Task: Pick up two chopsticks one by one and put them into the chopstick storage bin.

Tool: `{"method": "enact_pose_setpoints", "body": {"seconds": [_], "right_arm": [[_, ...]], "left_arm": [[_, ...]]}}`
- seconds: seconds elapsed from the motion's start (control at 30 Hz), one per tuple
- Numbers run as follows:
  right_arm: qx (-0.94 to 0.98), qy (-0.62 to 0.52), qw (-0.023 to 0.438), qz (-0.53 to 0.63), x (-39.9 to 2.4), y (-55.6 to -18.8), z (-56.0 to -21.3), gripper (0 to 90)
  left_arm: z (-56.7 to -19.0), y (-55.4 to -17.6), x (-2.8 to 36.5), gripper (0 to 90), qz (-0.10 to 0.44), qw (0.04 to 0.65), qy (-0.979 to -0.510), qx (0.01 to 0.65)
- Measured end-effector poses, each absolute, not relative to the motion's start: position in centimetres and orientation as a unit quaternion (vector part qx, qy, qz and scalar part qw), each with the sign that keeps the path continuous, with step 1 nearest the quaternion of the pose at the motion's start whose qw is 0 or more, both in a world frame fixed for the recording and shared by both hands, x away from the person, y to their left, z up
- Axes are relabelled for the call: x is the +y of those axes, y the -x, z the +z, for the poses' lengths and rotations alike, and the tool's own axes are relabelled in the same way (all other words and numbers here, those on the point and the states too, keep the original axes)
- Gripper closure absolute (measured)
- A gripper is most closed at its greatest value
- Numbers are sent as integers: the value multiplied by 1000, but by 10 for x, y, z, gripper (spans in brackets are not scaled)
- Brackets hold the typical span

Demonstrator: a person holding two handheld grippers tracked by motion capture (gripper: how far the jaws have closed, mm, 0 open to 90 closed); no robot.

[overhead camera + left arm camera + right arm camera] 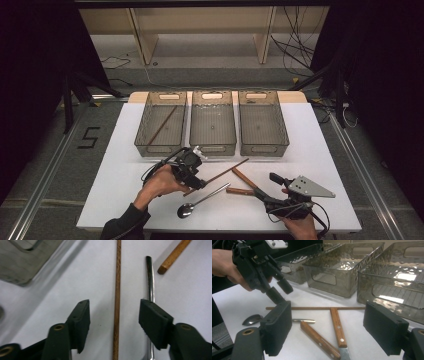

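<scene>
A thin brown chopstick (116, 285) lies on the white table (320, 165), and my left gripper (113, 320) straddles it with open jaws; neither pad touches it. In the high view the left gripper (196, 183) points down at the chopstick (225, 172) in front of the bins. A metal spoon (200, 202) lies beside it, its handle (150, 277) passing under one jaw. Two wooden-handled knives (244, 177) (239, 191) lie to the right. My right gripper (328, 325) hovers open near the knives (338, 327) with nothing between its pads.
Three clear grey bins (214, 145) stand in a row at the back of the table; the left bin (150, 145) holds another chopstick (162, 125). A person's hand (224, 265) carries the left gripper (279, 290). Bare table lies at the far left and far right.
</scene>
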State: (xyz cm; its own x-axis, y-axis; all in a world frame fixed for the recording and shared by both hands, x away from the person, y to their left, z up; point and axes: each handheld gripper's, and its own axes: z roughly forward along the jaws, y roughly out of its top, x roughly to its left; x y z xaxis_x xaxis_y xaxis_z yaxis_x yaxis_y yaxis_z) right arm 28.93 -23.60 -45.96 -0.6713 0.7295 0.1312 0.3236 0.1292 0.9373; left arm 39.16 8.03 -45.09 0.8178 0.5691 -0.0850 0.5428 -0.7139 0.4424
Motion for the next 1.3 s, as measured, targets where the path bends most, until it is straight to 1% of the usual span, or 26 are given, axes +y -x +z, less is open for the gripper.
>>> {"method": "enact_pose_setpoints", "body": {"seconds": [0.13, 0.33, 0.43, 0.7, 0.83, 0.93, 1.3], "right_arm": [[729, -362, 184, 551, -236, -289, -460, 240], [730, -361, 184, 551, -235, -289, -460, 241], [730, -361, 183, 551, -235, -289, -460, 242], [730, -362, 184, 550, -234, -289, -461, 247], [730, -362, 184, 550, -234, -289, -461, 249], [731, -361, 185, 549, -234, -289, -461, 250], [730, -362, 185, 549, -234, -289, -461, 252]], "left_arm": [[-456, -391, 77, 542, 15, 220, -929, 296], [-463, -391, 73, 651, 6, 205, -934, 291], [-467, -391, 71, 673, 8, 201, -935, 292], [-469, -388, 66, 725, 34, 191, -936, 292], [-469, -387, 64, 773, 47, 184, -938, 291], [-469, -388, 64, 826, 44, 185, -936, 296], [-468, -387, 64, 844, 51, 187, -942, 275]]}}
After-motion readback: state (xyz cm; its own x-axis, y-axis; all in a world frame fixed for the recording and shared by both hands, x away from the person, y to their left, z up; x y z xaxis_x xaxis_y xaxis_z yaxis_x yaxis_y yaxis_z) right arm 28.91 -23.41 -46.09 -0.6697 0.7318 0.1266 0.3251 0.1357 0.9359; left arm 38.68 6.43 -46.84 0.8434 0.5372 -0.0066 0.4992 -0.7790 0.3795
